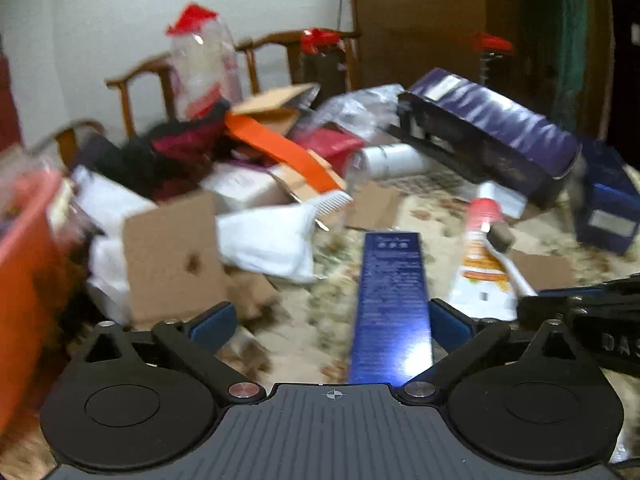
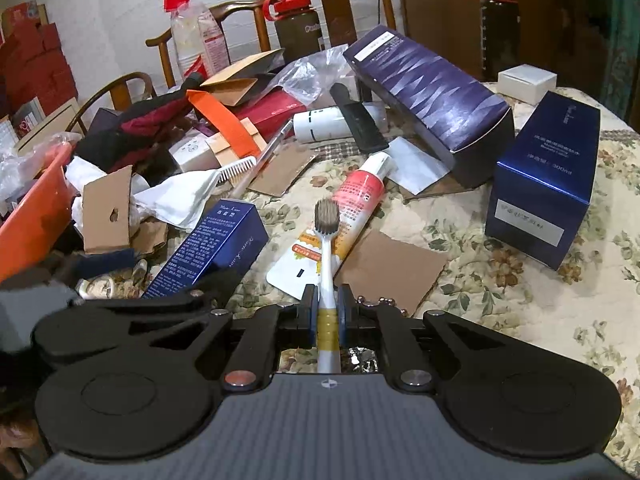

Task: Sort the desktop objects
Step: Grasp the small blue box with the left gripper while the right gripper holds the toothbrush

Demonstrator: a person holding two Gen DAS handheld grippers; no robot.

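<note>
My right gripper [image 2: 328, 306] is shut on a white toothbrush [image 2: 328, 248] whose brown bristles point away from me, held above a red and white toothpaste tube [image 2: 352, 204]. My left gripper [image 1: 332, 320] is open. A long blue box [image 1: 392, 304] lies on the floral cloth between its fingers, against the right finger [image 1: 448, 324]. The same blue box [image 2: 208, 248] shows at the left of the right wrist view, with the left gripper's black body over its near end. The toothbrush [image 1: 512, 264] and tube [image 1: 480, 264] also show in the left wrist view.
An orange bin [image 2: 36, 216] stands at the left edge. A heap of cardboard, cloth, tissue and a white comb [image 2: 236, 170] fills the back left. A long purple box [image 2: 432, 96], a big blue box [image 2: 548, 176] and a white cylinder [image 2: 324, 124] lie behind. Wooden chairs stand beyond.
</note>
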